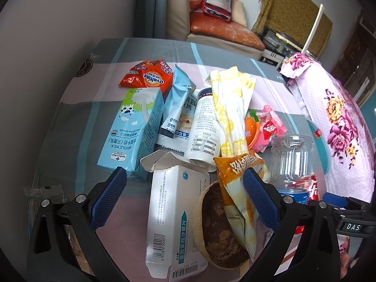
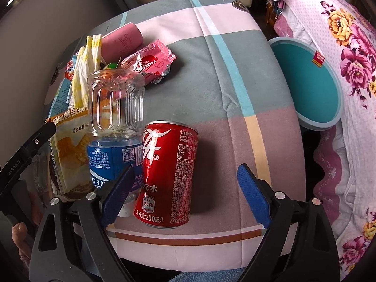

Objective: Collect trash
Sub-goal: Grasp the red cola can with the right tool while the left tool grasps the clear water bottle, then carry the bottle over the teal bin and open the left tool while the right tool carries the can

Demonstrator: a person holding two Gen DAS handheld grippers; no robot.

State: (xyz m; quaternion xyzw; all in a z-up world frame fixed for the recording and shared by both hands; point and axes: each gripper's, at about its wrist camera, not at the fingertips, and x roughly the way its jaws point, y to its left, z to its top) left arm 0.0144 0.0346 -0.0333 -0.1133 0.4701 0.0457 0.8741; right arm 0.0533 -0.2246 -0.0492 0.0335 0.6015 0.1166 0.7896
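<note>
Left wrist view: the left tool [image 1: 184, 192] hangs wide above the heap of trash on the striped cloth [image 1: 77, 122] of the desk, nothing between its blue pads. Below the gap lie a torn white medicine box [image 1: 169, 221] and a brown coconut-like shell [image 1: 218, 235], with an orange snack packet [image 1: 237, 176] draped over the shell. Further off are a blue milk carton [image 1: 131, 131], an Ovaline sachet [image 1: 150, 77], a white pill bottle [image 1: 204, 127] and a yellow-printed wrapper [image 1: 230, 108]. This tool grips nothing and looks parked.

Right wrist view: the right tool [image 2: 184, 192] points steeply down over a red Coke can [image 2: 168, 174] lying on its side – the can sits between the two pads, nearer the left one, and neither pad presses on it yet; the jaws stand fairly wide. A clear plastic bottle [image 2: 115, 127] with a blue label lies touching the can on its left, and the left pad overlaps the bottle's neck end. A teal bin [image 2: 310, 84] stands off the desk's far right edge, beside a flowered quilt [image 2: 352, 54].

The step looks like picking up the can. To do it well, shift the tool a little rightward so the left pad slips between can and bottle, centre the can – then close across its round body, gently, since thin metal dents and can squirt out sideways
</note>
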